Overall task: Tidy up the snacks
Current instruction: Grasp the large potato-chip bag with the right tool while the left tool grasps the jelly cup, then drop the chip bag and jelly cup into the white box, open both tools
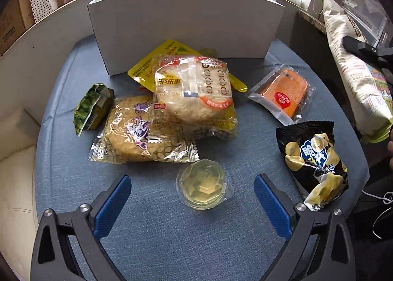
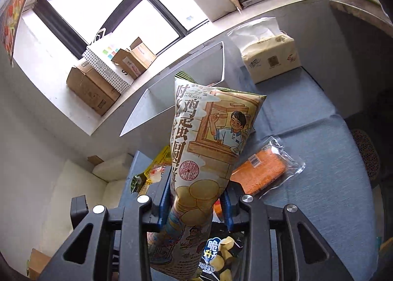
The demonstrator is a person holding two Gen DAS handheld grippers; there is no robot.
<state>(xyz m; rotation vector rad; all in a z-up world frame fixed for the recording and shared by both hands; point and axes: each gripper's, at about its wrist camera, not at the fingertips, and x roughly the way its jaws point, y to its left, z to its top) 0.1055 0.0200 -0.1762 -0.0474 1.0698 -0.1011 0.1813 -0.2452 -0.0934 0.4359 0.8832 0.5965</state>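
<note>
My right gripper (image 2: 196, 197) is shut on a tall cream egg-pancake snack bag (image 2: 211, 138) and holds it up above the blue cloth; the bag also shows in the left wrist view (image 1: 353, 77) at the far right. My left gripper (image 1: 192, 197) is open and low over the cloth, its blue pads either side of a clear jelly cup (image 1: 202, 186). A white open box (image 1: 186, 32) stands at the back. In front of it lie two stacked rice-cake packs (image 1: 194, 94), a yellow pouch (image 1: 157, 62), a green packet (image 1: 92, 106), an orange cake pack (image 1: 285, 93) and a black chip bag (image 1: 314, 160).
A tissue pack (image 2: 270, 57) sits on the blue cloth (image 1: 172, 231) to the right of the box. Cardboard boxes (image 2: 98, 84) line the window sill. A white cushion (image 1: 14, 182) lies off the cloth's left edge.
</note>
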